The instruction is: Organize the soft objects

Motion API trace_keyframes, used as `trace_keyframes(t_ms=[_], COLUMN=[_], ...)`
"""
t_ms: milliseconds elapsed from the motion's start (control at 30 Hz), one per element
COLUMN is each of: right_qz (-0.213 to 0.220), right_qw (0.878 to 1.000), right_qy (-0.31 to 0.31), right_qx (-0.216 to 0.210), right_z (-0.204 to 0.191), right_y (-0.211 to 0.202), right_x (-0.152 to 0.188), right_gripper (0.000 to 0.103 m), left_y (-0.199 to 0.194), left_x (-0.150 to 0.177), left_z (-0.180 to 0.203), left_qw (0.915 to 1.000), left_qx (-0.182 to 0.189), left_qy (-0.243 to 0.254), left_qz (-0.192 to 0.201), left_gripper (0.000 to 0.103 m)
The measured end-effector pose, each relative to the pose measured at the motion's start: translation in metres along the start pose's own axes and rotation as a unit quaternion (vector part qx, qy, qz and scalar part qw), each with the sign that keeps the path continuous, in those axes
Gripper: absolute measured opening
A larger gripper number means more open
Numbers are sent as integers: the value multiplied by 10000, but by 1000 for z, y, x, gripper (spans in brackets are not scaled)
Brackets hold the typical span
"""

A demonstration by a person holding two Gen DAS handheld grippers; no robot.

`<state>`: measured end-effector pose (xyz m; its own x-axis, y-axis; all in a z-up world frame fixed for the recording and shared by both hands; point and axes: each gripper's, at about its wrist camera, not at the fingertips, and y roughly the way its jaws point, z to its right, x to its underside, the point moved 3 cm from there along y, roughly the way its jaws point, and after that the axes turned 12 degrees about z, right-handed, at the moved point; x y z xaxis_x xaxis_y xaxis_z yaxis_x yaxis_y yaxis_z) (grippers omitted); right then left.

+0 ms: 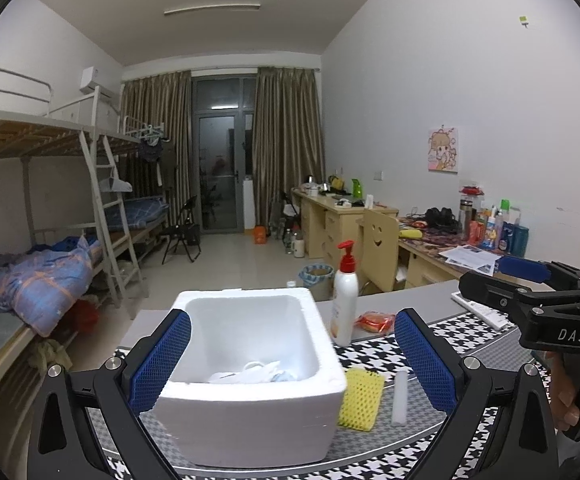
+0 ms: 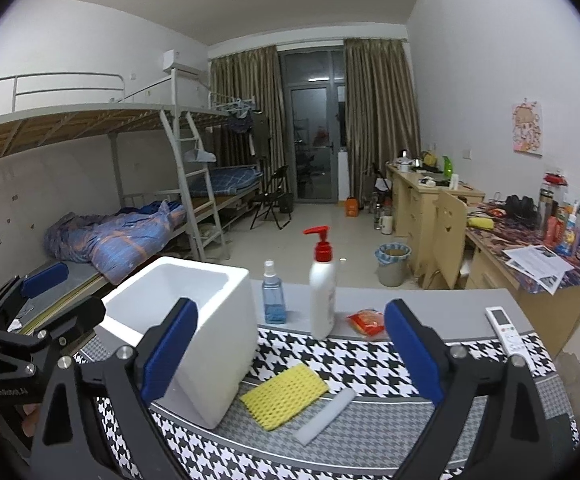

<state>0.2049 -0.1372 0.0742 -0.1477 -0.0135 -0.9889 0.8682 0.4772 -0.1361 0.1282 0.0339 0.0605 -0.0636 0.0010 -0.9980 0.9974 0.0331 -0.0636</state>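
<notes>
**Foam box flanked by soft pieces**

The white foam box (image 1: pixel 250 384) sits on the houndstooth mat (image 2: pixel 370 360), white soft items inside. Just beside it lie the yellow foam net (image 2: pixel 286 394) and white foam stick (image 2: pixel 324 416). The left gripper (image 1: pixel 292 364) and right gripper (image 2: pixel 290 356) both gape wide, grasping nothing

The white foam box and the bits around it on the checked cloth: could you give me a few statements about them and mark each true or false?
1. The white foam box already has something pale lying inside. True.
2. The yellow foam net lies inside the box. False: it lies on the houndstooth cloth beside the box.
3. The white foam stick lies next to the yellow net. True.
4. The right gripper is clamped on the pump bottle. False: its jaws stand wide open, holding nothing.
5. The blue spray bottle lies on its side. False: it stands upright.
</notes>
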Motion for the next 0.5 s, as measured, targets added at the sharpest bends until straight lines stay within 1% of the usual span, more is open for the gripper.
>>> trace_keyframes(t_ms=[300, 500], right_qz=[65, 86], right_qw=[9998, 9993], right_qy=[-14, 93], right_qx=[212, 351], right_z=[18, 31], right_y=[-14, -20], right_x=[1, 3], right_gripper=[97, 97], left_y=[3, 6], left_x=[-3, -4], left_z=[19, 29], left_qw=[9996, 9993], left_qx=[250, 362], left_qy=[106, 125], left_qz=[-9, -24], left_gripper=[102, 102])
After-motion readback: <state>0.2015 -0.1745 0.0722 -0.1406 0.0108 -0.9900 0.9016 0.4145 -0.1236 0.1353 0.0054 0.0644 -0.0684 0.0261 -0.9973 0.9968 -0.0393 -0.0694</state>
